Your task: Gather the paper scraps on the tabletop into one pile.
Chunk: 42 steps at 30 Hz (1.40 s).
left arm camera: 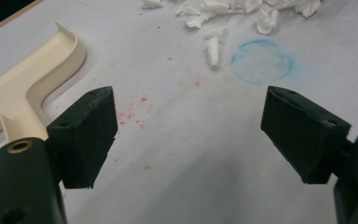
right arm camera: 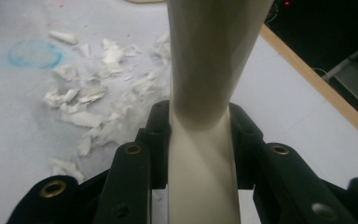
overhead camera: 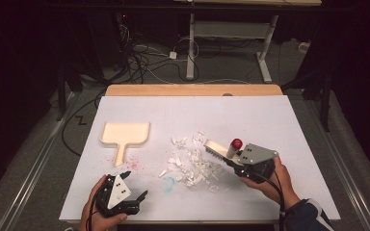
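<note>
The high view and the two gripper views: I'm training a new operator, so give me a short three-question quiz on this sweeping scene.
1. True or false: the right gripper is shut on the cream plastic hand brush.
2. Which gripper is nearer the cream plastic dustpan: A left, B right?
3. What lies beside the brush, scattered on the white table cover?

Key: 1 true. 2 A, the left gripper, its fingers open. 3 Torn white paper scraps.

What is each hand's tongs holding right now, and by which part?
Right tongs clamp the brush by its handle. Left tongs are open, holding nothing.
</note>
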Tool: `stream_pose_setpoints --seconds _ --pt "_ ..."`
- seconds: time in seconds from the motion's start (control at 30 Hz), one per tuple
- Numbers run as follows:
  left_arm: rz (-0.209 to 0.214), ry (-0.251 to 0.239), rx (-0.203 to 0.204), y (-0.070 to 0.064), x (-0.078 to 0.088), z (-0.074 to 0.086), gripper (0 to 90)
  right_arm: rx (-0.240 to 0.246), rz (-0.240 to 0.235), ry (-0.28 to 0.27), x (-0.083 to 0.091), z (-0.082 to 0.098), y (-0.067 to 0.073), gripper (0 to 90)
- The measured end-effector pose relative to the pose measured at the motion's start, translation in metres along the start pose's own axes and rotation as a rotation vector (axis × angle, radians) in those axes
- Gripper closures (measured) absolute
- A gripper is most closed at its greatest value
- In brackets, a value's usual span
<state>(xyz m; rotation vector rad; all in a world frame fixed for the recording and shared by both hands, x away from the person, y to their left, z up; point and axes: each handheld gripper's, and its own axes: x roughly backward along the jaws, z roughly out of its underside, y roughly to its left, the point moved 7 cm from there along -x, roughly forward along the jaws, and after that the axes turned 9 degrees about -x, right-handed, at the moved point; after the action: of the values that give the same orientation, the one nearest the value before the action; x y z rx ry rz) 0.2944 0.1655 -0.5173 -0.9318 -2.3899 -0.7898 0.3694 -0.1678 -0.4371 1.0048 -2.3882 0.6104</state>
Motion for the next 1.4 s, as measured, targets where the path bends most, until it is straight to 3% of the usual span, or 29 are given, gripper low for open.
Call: stream_pose_setpoints --seconds 0.2,0.33,0.47,0.6,0.7,0.77,0.9,1.03,1.17,1.4 --pt "0.005 -0.001 0.007 0.001 -0.001 0.001 17.6 -0.018 0.072 0.016 -0.014 -0.004 -0.021 67.9" --pt "0.008 0.001 0.005 0.0 -0.002 -0.001 18.2 -0.044 0.139 0.03 -0.04 -0.008 -0.043 67.9" --pt "0.017 0.006 0.0 -0.001 -0.005 0.0 18.2 -0.04 0.216 0.068 -0.07 -0.01 -0.06 67.9" --pt "0.022 0.013 0.004 0.0 -0.004 0.003 18.2 -0.026 0.254 0.098 -0.097 -0.013 -0.065 67.9" --pt "0.014 0.0 0.007 0.003 -0.001 0.004 18.2 -0.013 0.281 0.101 -0.111 -0.019 -0.061 67.9" --pt "0.016 0.002 0.013 0.002 0.0 0.005 18.2 0.001 0.266 0.092 -0.119 -0.023 -0.054 67.9" --pt "0.019 0.012 -0.003 0.0 -0.002 0.005 18.3 0.055 0.186 0.075 -0.128 -0.029 -0.033 67.9" --pt "0.02 0.014 -0.012 -0.001 -0.002 0.004 18.3 0.113 0.043 0.039 -0.127 -0.035 -0.006 67.9" --pt "0.021 0.015 -0.01 -0.001 -0.002 0.005 18.3 0.185 -0.04 0.039 -0.121 -0.032 0.017 67.7" --pt "0.021 0.018 -0.011 -0.002 -0.002 0.004 18.3 0.226 -0.134 0.031 -0.1 -0.02 0.037 67.5"
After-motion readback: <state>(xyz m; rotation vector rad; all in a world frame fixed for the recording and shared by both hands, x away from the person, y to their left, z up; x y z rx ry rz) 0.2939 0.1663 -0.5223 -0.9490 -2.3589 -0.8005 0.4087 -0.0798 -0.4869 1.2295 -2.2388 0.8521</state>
